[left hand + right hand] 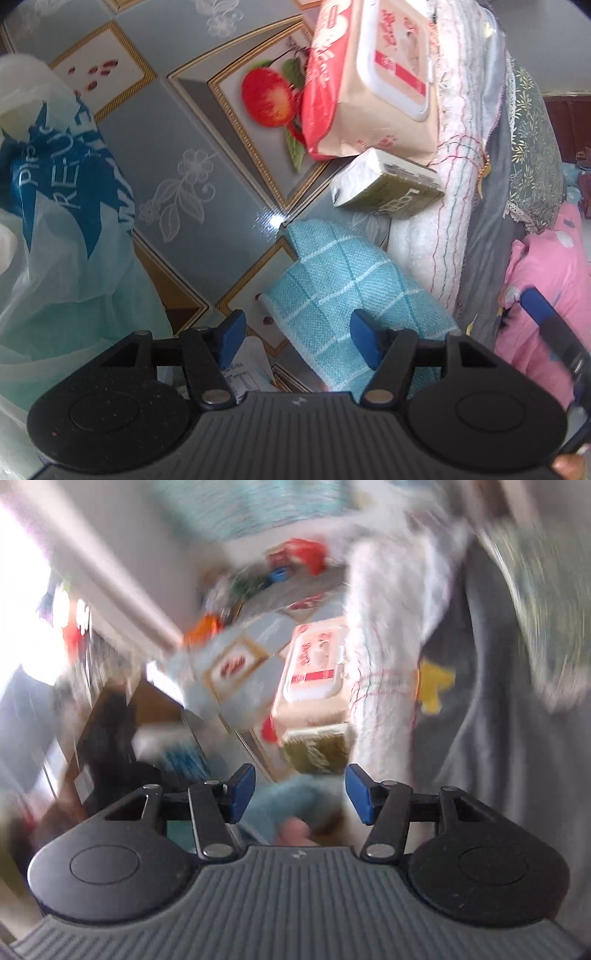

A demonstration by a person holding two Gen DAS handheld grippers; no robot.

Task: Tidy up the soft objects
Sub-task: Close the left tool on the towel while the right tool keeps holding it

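In the left wrist view my left gripper [299,341] is open and empty, just above a light blue checked cloth [343,295] lying on the patterned tabletop [207,177]. A pink pack of wet wipes [373,77] and a small olive tissue pack [391,184] lie beyond it, against a white fluffy towel [443,206]. A grey cloth [491,236], a green floral cloth [535,155] and a pink cloth [546,295] lie to the right. The right wrist view is motion-blurred. My right gripper [300,794] is open and empty, with the wipes pack [317,668], tissue pack [317,747] and white towel [388,664] ahead.
A white and blue plastic bag [62,206] stands at the left of the table. A blue fingertip of the other gripper [543,306] shows at the right over the pink cloth. Blurred clutter [258,576] lies at the far end in the right wrist view.
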